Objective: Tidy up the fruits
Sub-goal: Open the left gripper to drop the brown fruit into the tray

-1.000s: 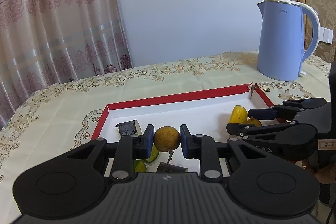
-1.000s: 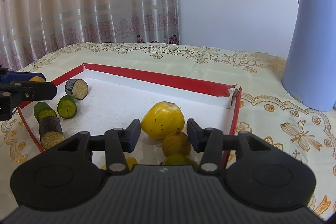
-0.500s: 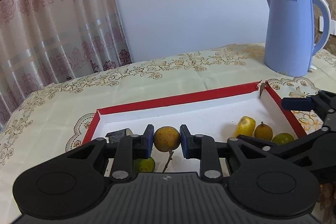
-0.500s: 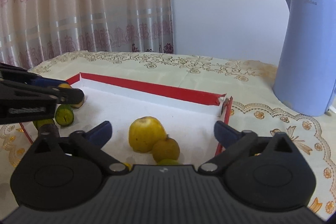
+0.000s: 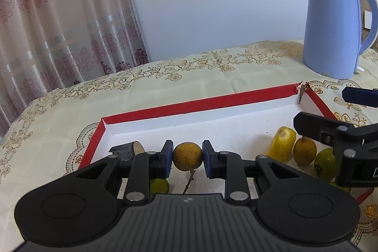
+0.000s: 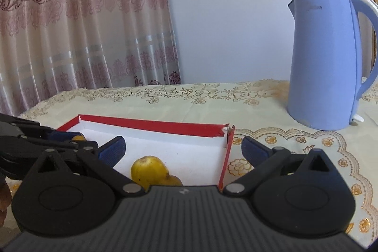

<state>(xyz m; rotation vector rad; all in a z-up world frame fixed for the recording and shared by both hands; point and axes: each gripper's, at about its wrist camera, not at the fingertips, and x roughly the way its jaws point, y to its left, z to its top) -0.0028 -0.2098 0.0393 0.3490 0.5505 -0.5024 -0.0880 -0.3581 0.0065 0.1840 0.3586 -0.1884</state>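
Observation:
My left gripper (image 5: 187, 157) is shut on a small round yellow-brown fruit (image 5: 187, 156) with a thin stem, held above the red-rimmed white tray (image 5: 198, 104). At the tray's right end lie a yellow fruit (image 5: 282, 143), a small brownish fruit (image 5: 304, 151) and a green fruit (image 5: 327, 163). A dark cane piece (image 5: 126, 150) and a green slice (image 5: 160, 185) lie at the left end. My right gripper (image 6: 183, 148) is wide open and empty above the tray's right end, over the yellow fruit (image 6: 148, 170). It shows in the left wrist view (image 5: 330, 115).
A blue electric kettle (image 5: 333, 25) stands on the embroidered tablecloth behind the tray's right corner, also in the right wrist view (image 6: 326, 58). A patterned curtain (image 5: 59, 15) hangs at the left. The tray's far right corner (image 6: 228, 130) is torn.
My right gripper has opened wide and drawn back and up from the fruits at the tray's right end. My left gripper has risen a little, still holding the round fruit.

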